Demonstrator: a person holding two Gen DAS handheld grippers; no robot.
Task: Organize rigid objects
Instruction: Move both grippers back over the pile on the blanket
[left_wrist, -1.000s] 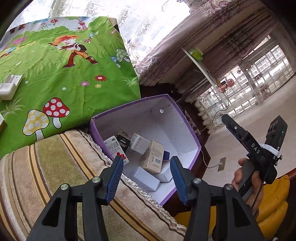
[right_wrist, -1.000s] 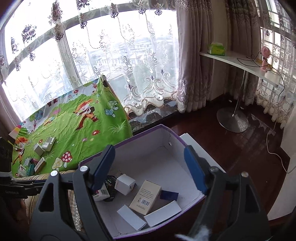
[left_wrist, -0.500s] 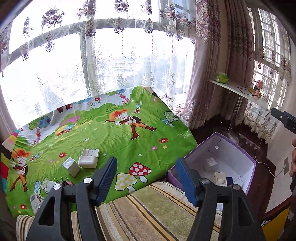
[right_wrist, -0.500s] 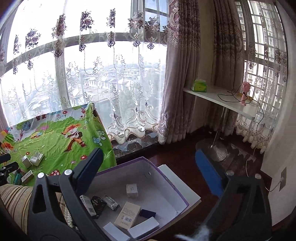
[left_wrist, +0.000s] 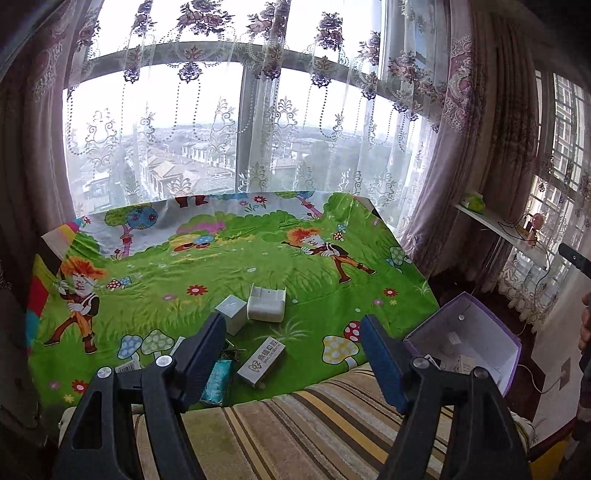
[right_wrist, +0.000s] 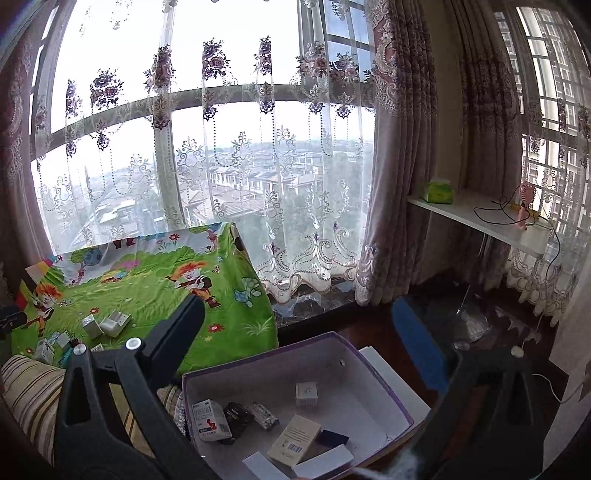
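Note:
My left gripper (left_wrist: 293, 345) is open and empty, held above the striped cushion and facing the green cartoon cloth (left_wrist: 207, 273). Several small boxes lie on the cloth: a white block (left_wrist: 266, 304), a grey cube (left_wrist: 232, 312), a grey printed box (left_wrist: 262, 360) and a teal packet (left_wrist: 216, 380). The purple-rimmed box (left_wrist: 480, 332) stands to the right. My right gripper (right_wrist: 299, 332) is open and empty above that box (right_wrist: 258, 362), which holds several small cartons, including a beige one (right_wrist: 295, 439) and a white cube (right_wrist: 306, 393).
A striped cushion (left_wrist: 295, 435) lies in front of the cloth. Lace curtains and a window are behind. A white shelf (right_wrist: 480, 218) with a green tissue pack (right_wrist: 437, 191) stands at the right. The dark wooden floor (right_wrist: 369, 325) lies beyond the box.
My left gripper has swung left from the purple box to face the green cloth. My right gripper has lifted and opened wider above the box.

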